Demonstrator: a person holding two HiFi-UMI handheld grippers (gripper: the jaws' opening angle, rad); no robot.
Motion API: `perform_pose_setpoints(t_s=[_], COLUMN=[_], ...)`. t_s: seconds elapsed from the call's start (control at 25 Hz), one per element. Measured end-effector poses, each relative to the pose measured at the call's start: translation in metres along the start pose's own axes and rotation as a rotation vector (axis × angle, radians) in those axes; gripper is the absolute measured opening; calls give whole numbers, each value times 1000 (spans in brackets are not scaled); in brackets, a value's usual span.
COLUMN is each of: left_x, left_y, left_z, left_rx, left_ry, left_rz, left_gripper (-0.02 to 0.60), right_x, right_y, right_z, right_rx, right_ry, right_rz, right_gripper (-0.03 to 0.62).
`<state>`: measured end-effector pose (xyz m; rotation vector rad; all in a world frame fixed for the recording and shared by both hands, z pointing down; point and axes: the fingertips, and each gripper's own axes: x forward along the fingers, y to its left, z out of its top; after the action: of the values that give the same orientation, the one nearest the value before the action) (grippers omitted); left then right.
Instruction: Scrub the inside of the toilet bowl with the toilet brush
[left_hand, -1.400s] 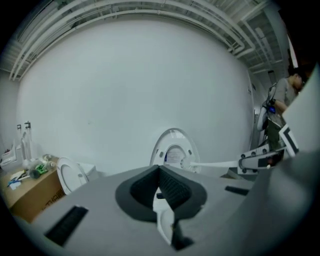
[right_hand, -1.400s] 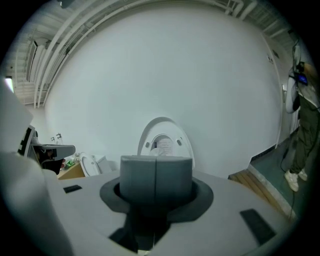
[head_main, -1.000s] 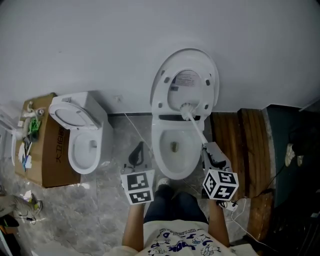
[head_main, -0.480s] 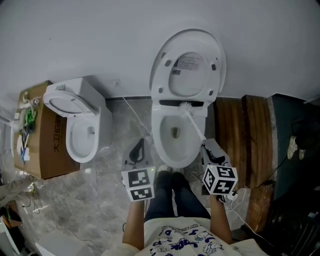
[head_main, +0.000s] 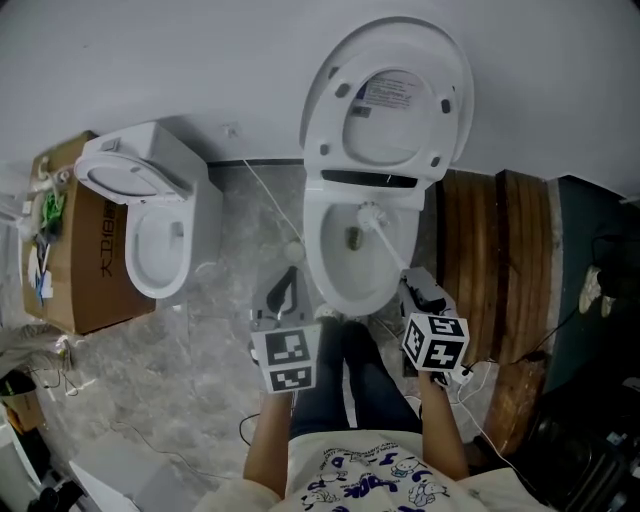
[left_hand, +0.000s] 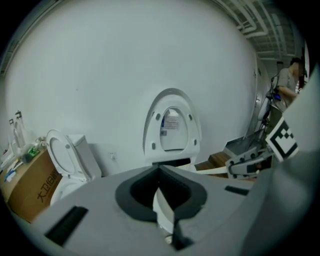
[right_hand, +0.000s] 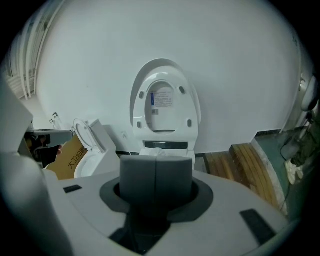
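While right gripper (head_main: 414, 288) clamps the brush (head_main: 371, 214), its head sits in bowl (head_main: 312, 252)

Handle slants from the closed jaws up to bristles near bowl's back edge. Left gripper (head_main: 288, 283) clenched, empty, just beside bowl's front-left rim.

Left tool (head_main: 284, 292): jaws together, empty, pointing forward and down.
Right tool (head_main: 413, 287): jaws clamped on the toilet brush (head_main: 388, 245) handle.
Forearms: both reach forward, apart.

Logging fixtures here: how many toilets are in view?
2. The large toilet straight ahead, lid raised, with the toilet brush in its bowl; a smaller toilet to its left, beside a cardboard box.
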<state>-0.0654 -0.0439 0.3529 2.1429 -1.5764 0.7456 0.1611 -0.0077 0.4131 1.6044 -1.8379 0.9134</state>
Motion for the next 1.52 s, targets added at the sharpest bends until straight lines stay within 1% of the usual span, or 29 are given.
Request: perform_pose_setpoints(t_s=[0.2, 0.56, 0.72, 1.0, 1.24, 1.52], left_x=[19, 57, 72, 93, 107, 120], left_y=[-4, -10, -13, -16, -3, 0], left_z=[-19, -43, -54, -78, -92, -105], left_rx=[-3, 21, 7, -2, -34, -40], left_ry=[43, 93, 115, 149, 172, 189], left_rz=[-10, -46, -56, -75, -53, -48], left_gripper=[2, 2, 2, 2, 2, 2], right_x=[30, 90, 113, 146, 172, 201], right_y=[-5, -19, -24, -24, -25, -26], right_z=[-21, -58, -72, -90, -99, -109], right_rx=[8, 23, 28, 16, 41, 61], right_ry=[64, 170, 209, 252, 272, 291], right_rz=[1, -14, -17, -13, -16, -22], right_gripper=[163, 163, 163, 163, 163, 163])
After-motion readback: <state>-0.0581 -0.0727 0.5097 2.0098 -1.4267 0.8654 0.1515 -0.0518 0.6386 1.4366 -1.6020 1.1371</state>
